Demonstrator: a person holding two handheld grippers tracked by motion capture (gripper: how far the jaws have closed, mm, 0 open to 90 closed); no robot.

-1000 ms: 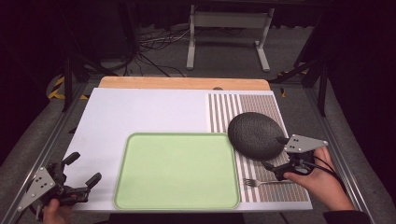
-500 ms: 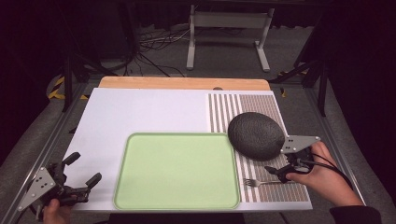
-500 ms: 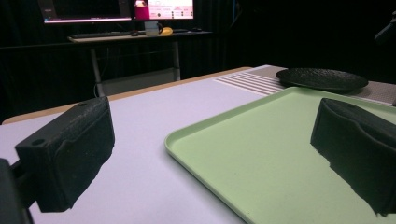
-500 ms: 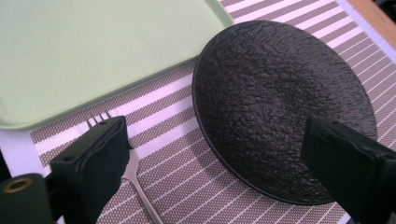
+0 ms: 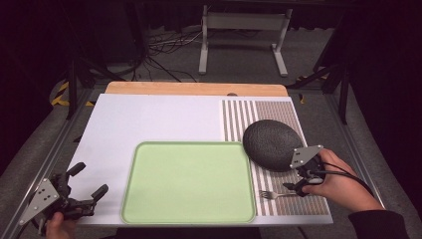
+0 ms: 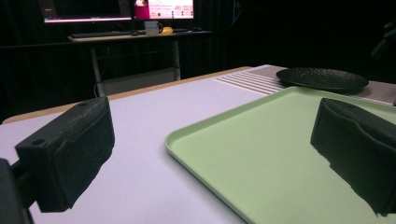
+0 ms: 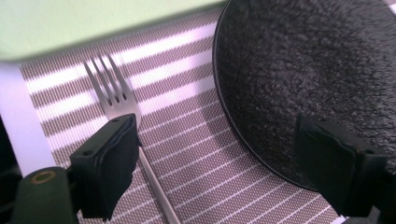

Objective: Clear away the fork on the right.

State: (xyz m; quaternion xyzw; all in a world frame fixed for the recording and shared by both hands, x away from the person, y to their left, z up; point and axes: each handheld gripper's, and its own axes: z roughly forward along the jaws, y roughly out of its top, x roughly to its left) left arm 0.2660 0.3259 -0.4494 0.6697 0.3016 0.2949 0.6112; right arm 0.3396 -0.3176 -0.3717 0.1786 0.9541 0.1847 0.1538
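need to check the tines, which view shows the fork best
The right gripper view: the fork lies close up on the striped placemat, tines clear. The high view shows it small beside the tray.

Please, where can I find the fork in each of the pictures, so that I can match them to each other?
High view: the fork lies at lower right on the striped mat, tines toward the green tray.
Left gripper view: I cannot find it there.
Right gripper view: left of centre, tines up, handle running down beside the left jaw.
Shared landmark: the black plate, at upper right in both gripper views.
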